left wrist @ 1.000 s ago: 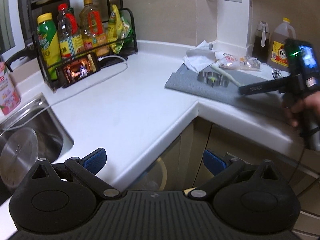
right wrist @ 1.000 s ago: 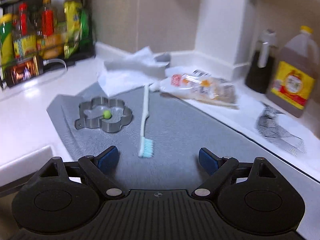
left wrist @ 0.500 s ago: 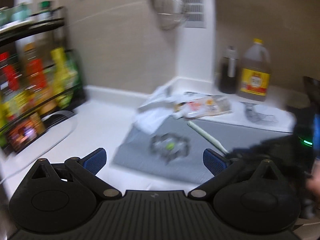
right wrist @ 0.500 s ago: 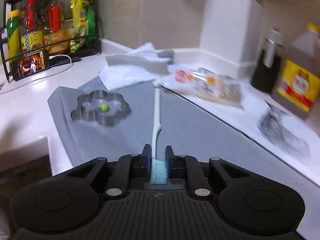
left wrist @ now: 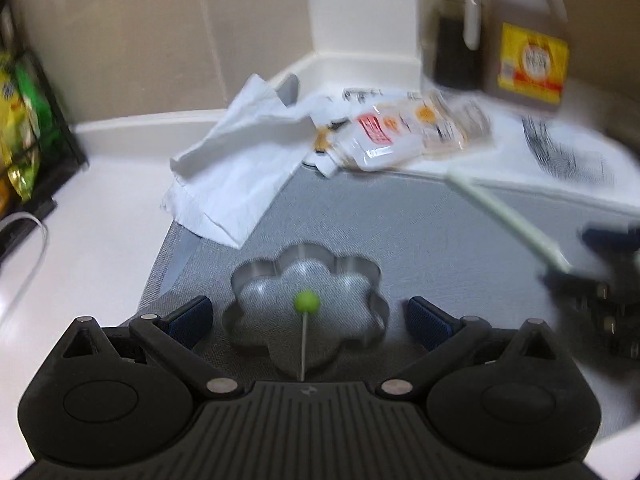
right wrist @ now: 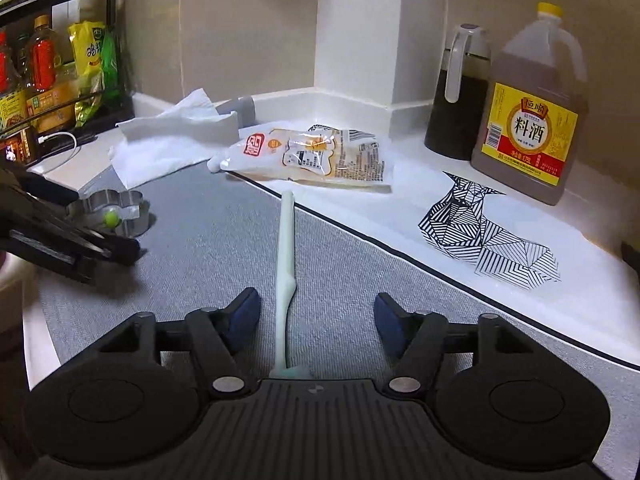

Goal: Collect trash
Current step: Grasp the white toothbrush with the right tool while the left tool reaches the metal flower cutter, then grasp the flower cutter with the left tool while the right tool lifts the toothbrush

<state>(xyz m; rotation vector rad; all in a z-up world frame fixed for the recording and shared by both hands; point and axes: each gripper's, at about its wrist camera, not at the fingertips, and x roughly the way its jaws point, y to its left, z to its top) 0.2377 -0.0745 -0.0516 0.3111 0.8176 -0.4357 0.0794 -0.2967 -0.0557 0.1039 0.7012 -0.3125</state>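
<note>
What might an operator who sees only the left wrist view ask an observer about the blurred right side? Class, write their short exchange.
Operator: Are the right tongs shut on the toothbrush?
Observer: No. The right tongs are open; the toothbrush lies between them, touching neither finger.
Operator: What is the striped blur near the wall?
Observer: A black-and-white striped paper figure, lying flat in front of the jug.

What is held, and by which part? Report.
Nothing. The right hand-held gripper stands open astride the pale plastic toothbrush; the left hand-held gripper, open, flanks the flower-shaped metal mould.
</note>
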